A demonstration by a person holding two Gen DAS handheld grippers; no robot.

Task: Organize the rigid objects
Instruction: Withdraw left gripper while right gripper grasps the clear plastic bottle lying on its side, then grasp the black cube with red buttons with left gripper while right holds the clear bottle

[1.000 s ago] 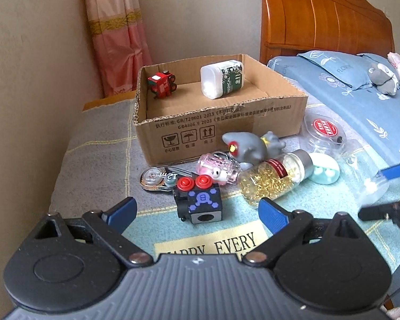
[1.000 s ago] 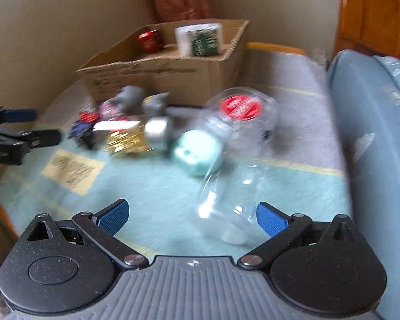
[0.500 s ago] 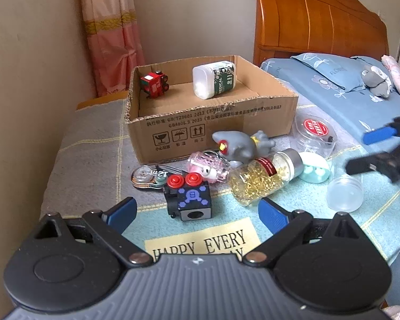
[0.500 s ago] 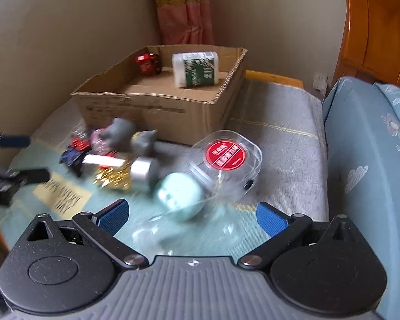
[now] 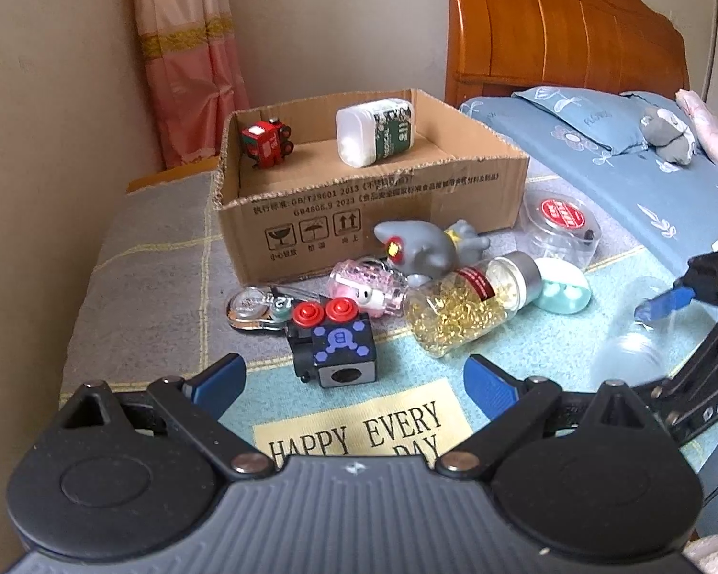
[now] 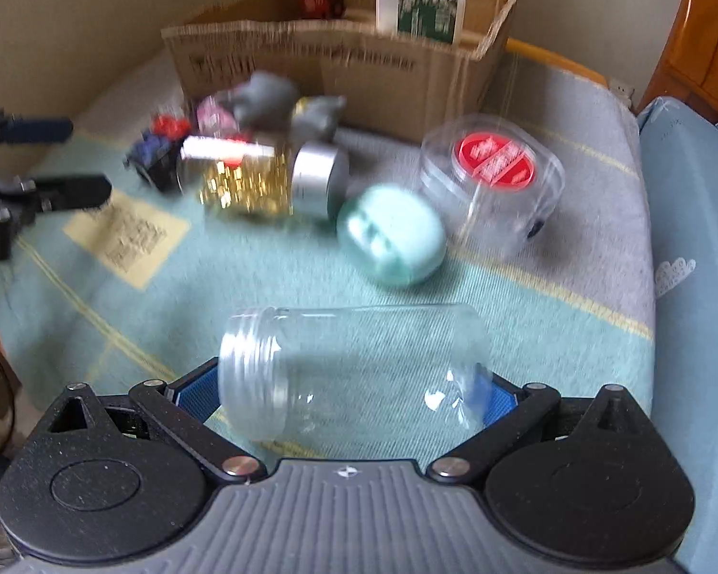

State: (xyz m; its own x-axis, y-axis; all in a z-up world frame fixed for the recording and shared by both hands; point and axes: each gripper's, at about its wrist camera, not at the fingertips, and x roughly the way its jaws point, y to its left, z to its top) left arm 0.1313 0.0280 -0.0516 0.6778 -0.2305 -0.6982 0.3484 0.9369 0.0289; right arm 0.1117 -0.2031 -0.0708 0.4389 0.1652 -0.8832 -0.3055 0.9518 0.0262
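Note:
A cardboard box (image 5: 373, 201) (image 6: 340, 62) holds a red toy car (image 5: 265, 143) and a white bottle (image 5: 375, 131). In front lie a black cube toy (image 5: 332, 347), a pink figure (image 5: 368, 287), a grey toy (image 5: 421, 246), a bottle of gold capsules (image 5: 469, 311) (image 6: 258, 182), a mint case (image 5: 562, 289) (image 6: 390, 234) and a clear tub with a red label (image 5: 560, 227) (image 6: 493, 182). My left gripper (image 5: 354, 382) is open and empty just before the cube. My right gripper (image 6: 344, 392) is open with a clear jar (image 6: 354, 373) (image 5: 641, 335) lying on its side between the fingers.
The objects lie on a teal and grey blanket (image 5: 158, 287) with a yellow "HAPPY EVERY DAY" patch (image 5: 359, 425). A beige wall (image 5: 48, 167) stands on the left, a wooden headboard (image 5: 550, 33) and blue bedding (image 5: 622, 153) on the right.
My right gripper has dropped down and come around the clear jar, which now lies between its fingers. My left gripper has barely moved.

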